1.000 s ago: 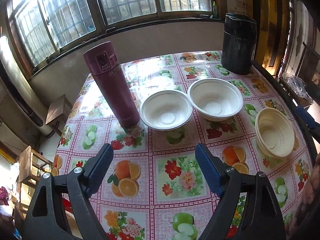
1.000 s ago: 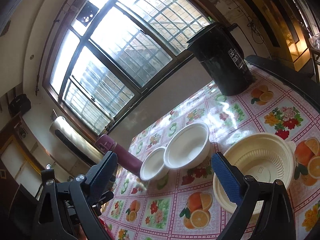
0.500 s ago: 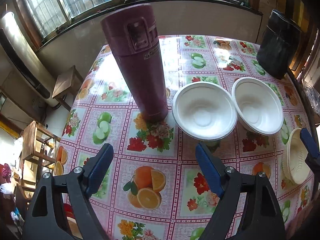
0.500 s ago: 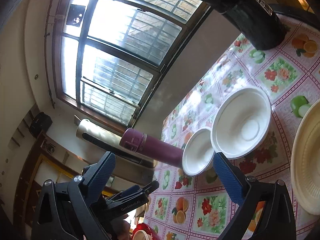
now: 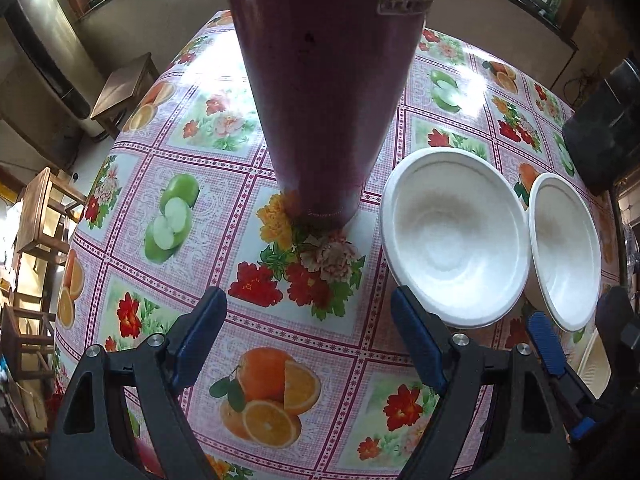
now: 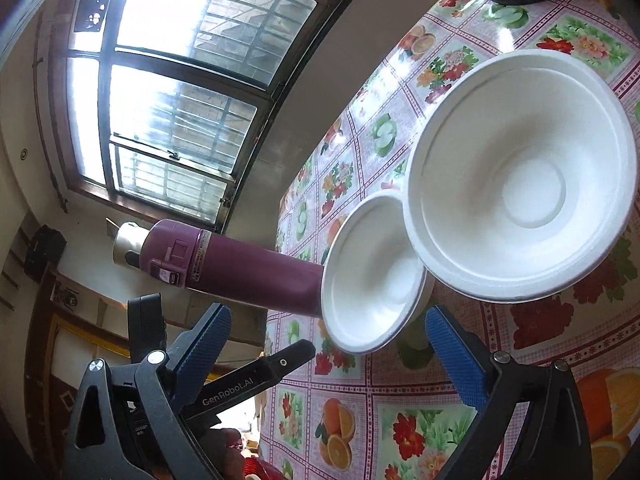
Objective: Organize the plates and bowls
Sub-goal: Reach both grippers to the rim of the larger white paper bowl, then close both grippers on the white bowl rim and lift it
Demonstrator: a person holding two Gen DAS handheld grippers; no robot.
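My left gripper (image 5: 308,328) points steeply down at the bench (image 5: 200,216), jaws wide apart, nothing between them but the fruit-and-flower oilcloth. Dead ahead stands the purple flask (image 5: 324,92), upright, so close its top is cut off by the frame edge. It stands right in my left gripper's line, and the nearer white bowl (image 5: 454,236) sits just right of its foot, a sliver of cloth between them. The second white bowl (image 5: 566,248) sits just right of the first, rims touching or overlapping; I can't tell which. My right gripper (image 6: 326,348) looks out low across the bench, jaws spread wide and empty, the smaller-looking bowl (image 6: 372,276) just beyond the tips and the other bowl (image 6: 520,172) behind it to the right. A black container (image 5: 604,120) sits at the far right of the bench, half cut off. In the left view my right gripper's blue pads (image 5: 544,344) poke in at the lower right, hiding part of a cream-coloured thing (image 5: 596,364) at the bench edge that I can't make out. Low in the right view, my left gripper's black body overlaps my own left finger, a hand (image 6: 224,454) barely showing below.
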